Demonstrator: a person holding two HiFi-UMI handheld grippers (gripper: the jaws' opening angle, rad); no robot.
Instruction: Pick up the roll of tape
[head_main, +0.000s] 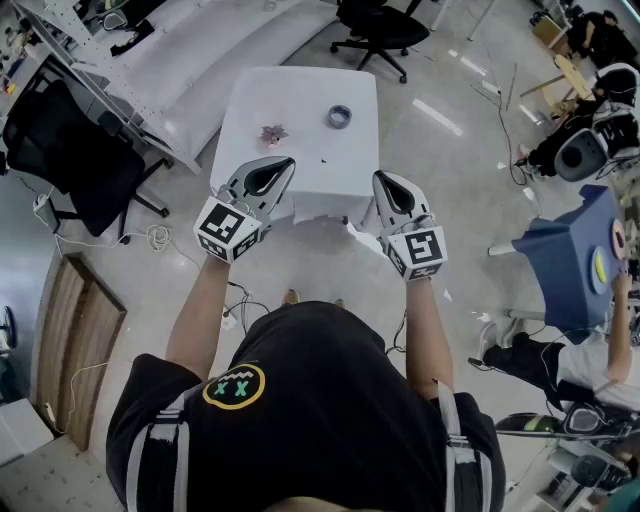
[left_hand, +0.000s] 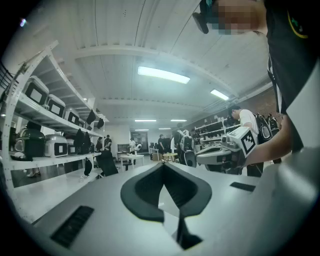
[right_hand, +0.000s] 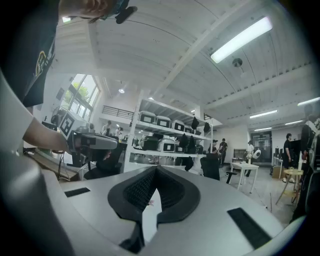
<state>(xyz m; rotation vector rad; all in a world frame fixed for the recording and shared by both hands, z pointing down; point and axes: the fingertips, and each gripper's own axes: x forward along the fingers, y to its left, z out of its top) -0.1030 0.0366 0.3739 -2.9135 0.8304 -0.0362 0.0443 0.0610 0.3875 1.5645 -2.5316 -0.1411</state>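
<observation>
Black pads, left (left_hand: 145, 192): pressing together at their tips, nothing sitting between them
Black pads, right (right_hand: 134, 192): also meeting tip to tip, pinching nothing
Left gripper (head_main: 283, 164): pointing level, hovering over the near edge of the white table (head_main: 300, 90), toward its left corner
Right gripper (head_main: 386, 180): pointing level, hanging at the table's near right corner
Marker cubes: the left cube (head_main: 228, 228) and the right cube (head_main: 418, 250) are sitting behind the jaws, on the person's side of the table
Roll of tape (head_main: 340, 116): lying flat on the table, toward its far right side, well apart from both grippers
Small brownish object (head_main: 273, 132): resting on the table left of the tape, nearer the left gripper
Person: standing at the table's near edge, wearing a black shirt
Office chair (head_main: 380, 25): standing beyond the table's far edge
</observation>
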